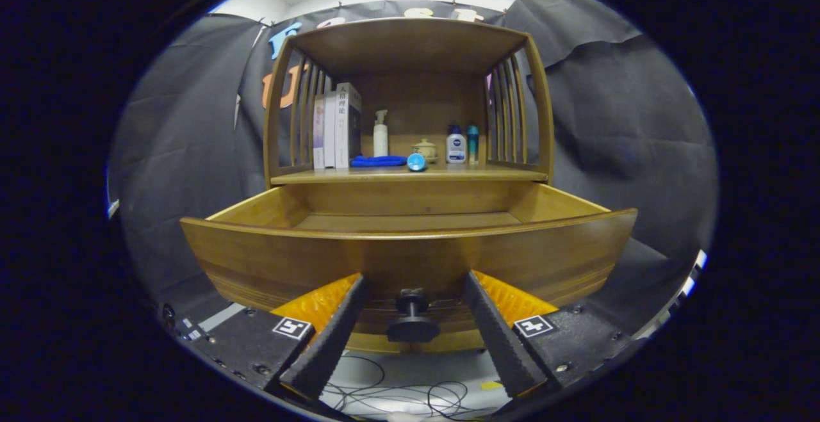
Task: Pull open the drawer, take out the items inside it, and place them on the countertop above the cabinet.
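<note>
The tongs (pixel 413 310) are gaping, unclenched, around the small knob (pixel 412 319) at lower centre; the stiff wooden drawer (pixel 410 255) is probably sliding easily.

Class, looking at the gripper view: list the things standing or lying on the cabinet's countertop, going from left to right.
Books → blue cloth → white pump bottle → blue cylinder lying down → small lidded pot → white bottle → teal bottle.
</note>
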Available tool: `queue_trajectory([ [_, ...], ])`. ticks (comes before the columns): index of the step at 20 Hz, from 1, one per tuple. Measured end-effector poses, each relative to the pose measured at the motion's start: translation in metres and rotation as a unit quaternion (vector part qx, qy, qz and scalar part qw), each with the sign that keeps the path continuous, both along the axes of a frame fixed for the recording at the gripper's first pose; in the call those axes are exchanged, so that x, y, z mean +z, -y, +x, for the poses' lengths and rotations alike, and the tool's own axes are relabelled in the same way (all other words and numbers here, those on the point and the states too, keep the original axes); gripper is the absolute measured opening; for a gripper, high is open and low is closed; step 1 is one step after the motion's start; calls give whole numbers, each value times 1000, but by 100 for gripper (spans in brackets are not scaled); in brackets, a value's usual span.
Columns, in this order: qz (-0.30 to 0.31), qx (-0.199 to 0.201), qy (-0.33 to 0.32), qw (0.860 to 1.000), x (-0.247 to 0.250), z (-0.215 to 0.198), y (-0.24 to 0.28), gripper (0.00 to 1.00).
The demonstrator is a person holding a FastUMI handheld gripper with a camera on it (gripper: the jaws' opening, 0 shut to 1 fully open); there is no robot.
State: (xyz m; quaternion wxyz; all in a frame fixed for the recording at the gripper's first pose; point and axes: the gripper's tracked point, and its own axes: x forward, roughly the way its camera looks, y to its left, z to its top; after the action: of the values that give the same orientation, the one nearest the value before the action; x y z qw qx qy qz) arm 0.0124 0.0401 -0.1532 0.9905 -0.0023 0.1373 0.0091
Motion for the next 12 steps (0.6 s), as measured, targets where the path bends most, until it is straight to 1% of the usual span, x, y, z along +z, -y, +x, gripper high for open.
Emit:
queue_trajectory([
  [4,-13,0,3,1000,0,13,0,99],
  [7,-10,-1,-2,1000,2,35,-3,99],
  [10,-17,-2,7,1000,10,61,-5,100],
  [11,-16,-4,-7,1000,6,69,-7,99],
  [12,-17,-5,1,1000,9,80,-7,99],
])
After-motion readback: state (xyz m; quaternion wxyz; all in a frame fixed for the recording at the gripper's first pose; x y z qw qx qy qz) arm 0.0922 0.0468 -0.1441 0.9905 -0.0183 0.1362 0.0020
